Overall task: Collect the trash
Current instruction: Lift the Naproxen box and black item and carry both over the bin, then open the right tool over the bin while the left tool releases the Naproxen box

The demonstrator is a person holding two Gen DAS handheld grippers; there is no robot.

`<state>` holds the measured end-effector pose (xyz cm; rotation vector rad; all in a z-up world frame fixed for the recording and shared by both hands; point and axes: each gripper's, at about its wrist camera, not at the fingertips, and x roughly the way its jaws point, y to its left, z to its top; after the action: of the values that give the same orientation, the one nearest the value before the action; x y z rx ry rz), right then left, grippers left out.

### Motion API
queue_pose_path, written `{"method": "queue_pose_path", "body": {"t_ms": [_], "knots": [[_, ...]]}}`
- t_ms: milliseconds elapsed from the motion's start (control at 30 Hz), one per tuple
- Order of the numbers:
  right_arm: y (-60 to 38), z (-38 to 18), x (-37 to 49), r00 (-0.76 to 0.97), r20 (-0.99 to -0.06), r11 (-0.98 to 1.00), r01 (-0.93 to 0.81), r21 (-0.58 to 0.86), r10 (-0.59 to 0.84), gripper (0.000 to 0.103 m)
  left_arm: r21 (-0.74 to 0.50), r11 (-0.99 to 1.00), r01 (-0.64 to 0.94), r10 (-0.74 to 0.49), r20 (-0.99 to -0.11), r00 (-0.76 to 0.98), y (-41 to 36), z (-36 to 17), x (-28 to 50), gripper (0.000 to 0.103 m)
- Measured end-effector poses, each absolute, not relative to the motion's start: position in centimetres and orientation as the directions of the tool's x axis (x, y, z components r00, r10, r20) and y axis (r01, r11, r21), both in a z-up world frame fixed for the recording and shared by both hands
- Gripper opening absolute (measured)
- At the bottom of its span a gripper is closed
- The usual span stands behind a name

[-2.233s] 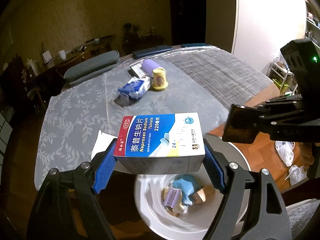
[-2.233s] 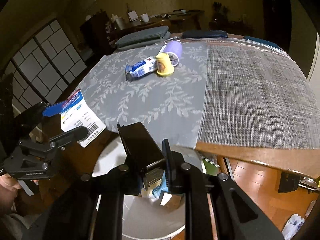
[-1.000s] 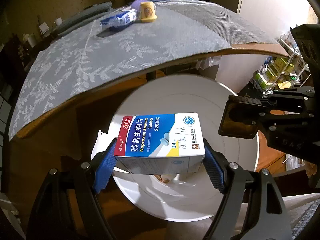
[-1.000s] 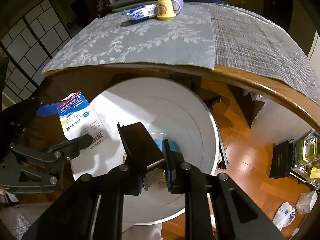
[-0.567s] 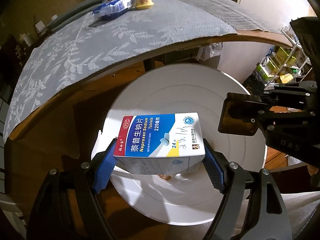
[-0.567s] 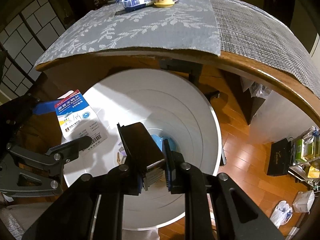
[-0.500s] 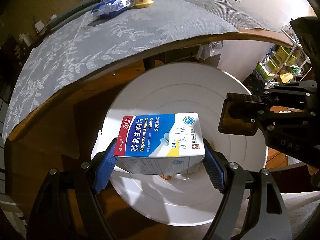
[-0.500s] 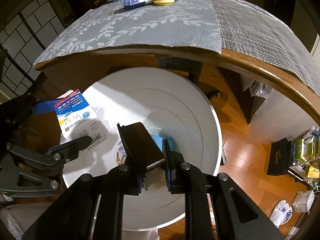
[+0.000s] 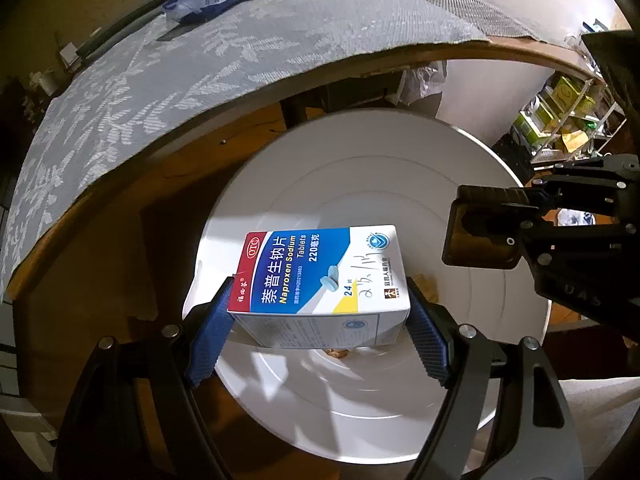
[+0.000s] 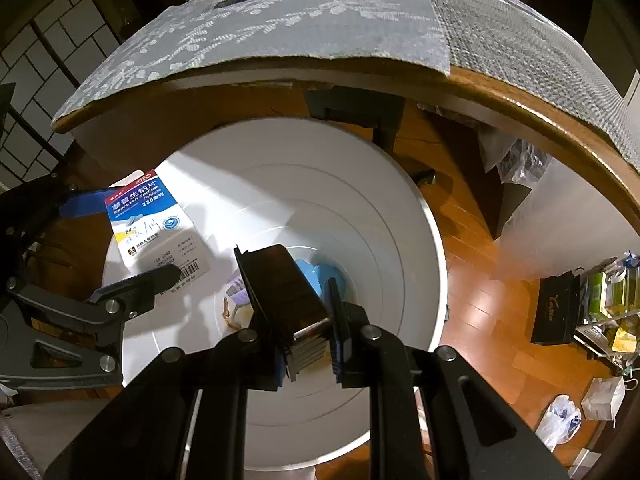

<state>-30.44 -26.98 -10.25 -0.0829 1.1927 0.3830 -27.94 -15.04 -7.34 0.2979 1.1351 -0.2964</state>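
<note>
Left wrist view shows our left gripper (image 9: 320, 320) squeezing a blue-and-white Naproxen Sodium tablet box (image 9: 320, 276) over the wide mouth of the white trash bin (image 9: 460, 380), just below the wooden table edge (image 9: 100, 196). Right wrist view shows what that box hides: blue and purple trash (image 10: 320, 276) at the bin's bottom. Our right gripper (image 10: 308, 340) is clamped on a dark flat box (image 10: 280, 292) above the bin's middle, with open room all around.

Both claws are matte black plastic frames studded with round silver screws. The left claw (image 9: 320, 316) wears ribbed blue pads (image 9: 210, 340); the right claw (image 10: 306, 316) has slim dark fingers with blue edging.
</note>
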Motion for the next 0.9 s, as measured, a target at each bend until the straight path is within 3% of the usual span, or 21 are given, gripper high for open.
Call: {"method": "queue_pose_path", "body": {"t_ms": [700, 733, 767, 833, 900], "knots": [[-26.8, -12.4, -29.6, 0.254, -0.950, 0.944, -0.315, 0.094, 0.179, 0.019, 0.115, 0.893, 0.436, -0.052, -0.935, 0.352, -16.0, -9.2, -26.6, 0.081], [-26.9, -12.3, -29.6, 0.257, -0.951, 0.945, -0.314, 0.087, 0.173, 0.024, 0.109, 0.888, 0.447, -0.059, -0.937, 0.345, -16.2, -9.2, -26.6, 0.081], [-27.0, -12.2, -29.6, 0.259, -0.951, 0.946, -0.313, 0.084, 0.170, 0.041, 0.118, 0.883, 0.454, -0.053, -0.936, 0.347, -16.3, -9.2, -26.6, 0.082], [-27.2, -11.9, -29.7, 0.271, -0.947, 0.949, -0.305, 0.086, 0.173, 0.059, 0.144, 0.877, 0.459, -0.033, -0.934, 0.357, -16.3, -9.2, -26.7, 0.084], [-27.5, -11.5, -29.8, 0.279, -0.944, 0.950, -0.298, 0.091, 0.178, 0.063, 0.153, 0.876, 0.457, -0.026, -0.932, 0.363, -16.4, -9.2, -26.6, 0.090]]}}
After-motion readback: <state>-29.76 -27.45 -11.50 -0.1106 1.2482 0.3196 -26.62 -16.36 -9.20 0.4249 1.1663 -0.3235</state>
